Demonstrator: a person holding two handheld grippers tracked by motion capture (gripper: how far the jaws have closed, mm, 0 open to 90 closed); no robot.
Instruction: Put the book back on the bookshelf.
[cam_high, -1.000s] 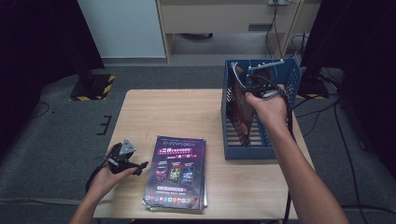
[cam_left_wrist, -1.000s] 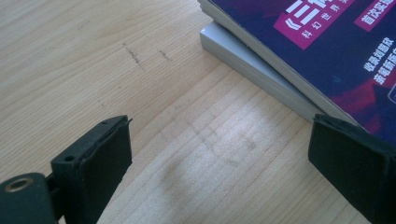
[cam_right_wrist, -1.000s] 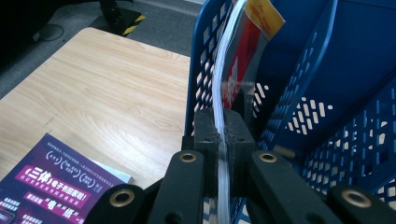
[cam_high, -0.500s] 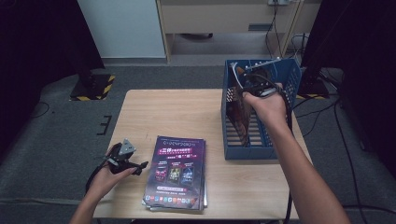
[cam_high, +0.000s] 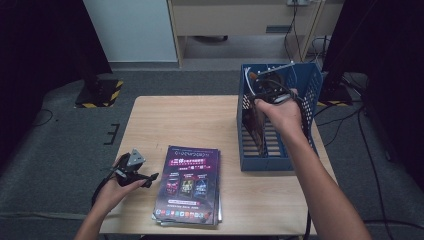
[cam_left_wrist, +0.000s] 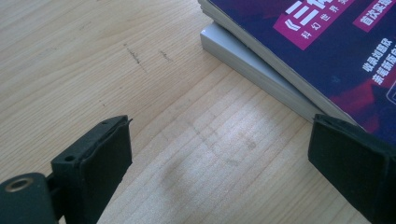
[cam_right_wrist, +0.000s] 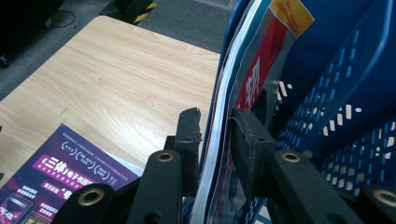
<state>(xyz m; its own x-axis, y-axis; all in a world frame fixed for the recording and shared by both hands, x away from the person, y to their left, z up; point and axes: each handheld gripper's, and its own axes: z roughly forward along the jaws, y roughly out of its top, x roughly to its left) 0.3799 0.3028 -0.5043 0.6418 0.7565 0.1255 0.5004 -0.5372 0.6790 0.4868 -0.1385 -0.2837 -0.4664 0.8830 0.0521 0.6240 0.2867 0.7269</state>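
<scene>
A blue slotted crate stands at the table's right side. A magazine stands upright inside it against the left wall. My right gripper reaches into the crate from above. In the right gripper view the magazine sits between the jaws of my right gripper. Those jaws have just been opening, and the pads stand slightly off its faces. A stack of purple-covered magazines lies flat at the front. My left gripper rests left of the stack, open, with bare wood between its jaws.
The wooden table has free room across its back and left. The corner of the stack lies close to the left gripper's right jaw. Grey carpet, cables and a cabinet surround the table.
The right hand has shifted only slightly at the crate, the magazine still upright under it. The left hand has kept still beside the stack.
</scene>
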